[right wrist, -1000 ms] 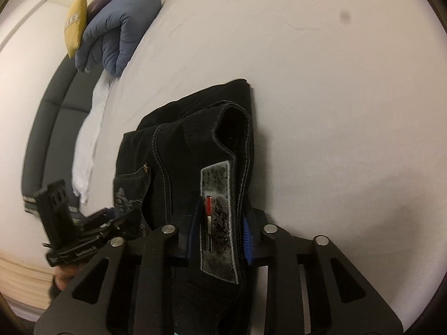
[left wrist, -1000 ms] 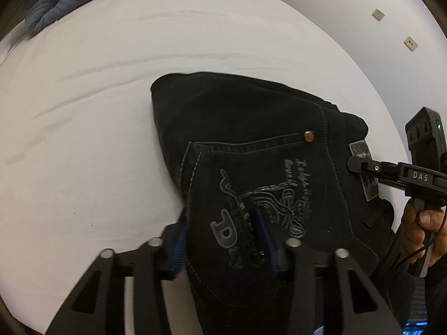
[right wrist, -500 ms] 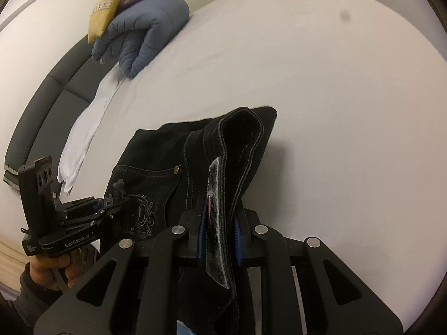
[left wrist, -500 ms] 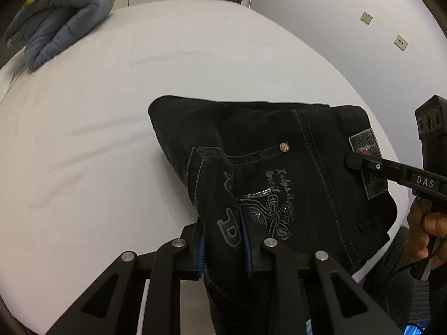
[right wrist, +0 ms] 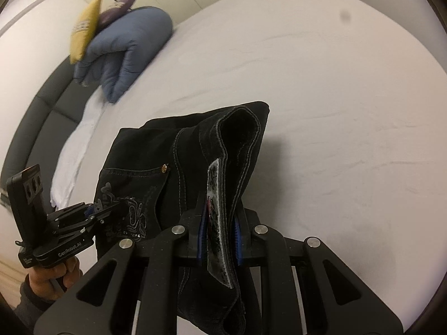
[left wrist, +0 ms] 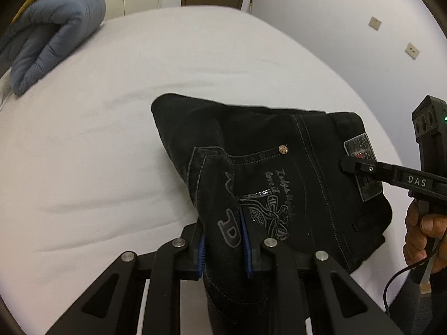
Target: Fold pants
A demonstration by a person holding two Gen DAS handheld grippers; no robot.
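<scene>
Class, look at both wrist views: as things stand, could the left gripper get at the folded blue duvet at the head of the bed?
Probably not yet. The left gripper is shut on the black pants, and the blue duvet lies far across the bed. Nothing blocks the way, though.

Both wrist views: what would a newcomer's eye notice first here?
First, the black pants lying mid-bed on the white sheet, pinched near the edge by both tools: the left gripper shut on the printed pocket, the right gripper on the waistband patch. Next, the blue duvet folded near the headboard.
</scene>
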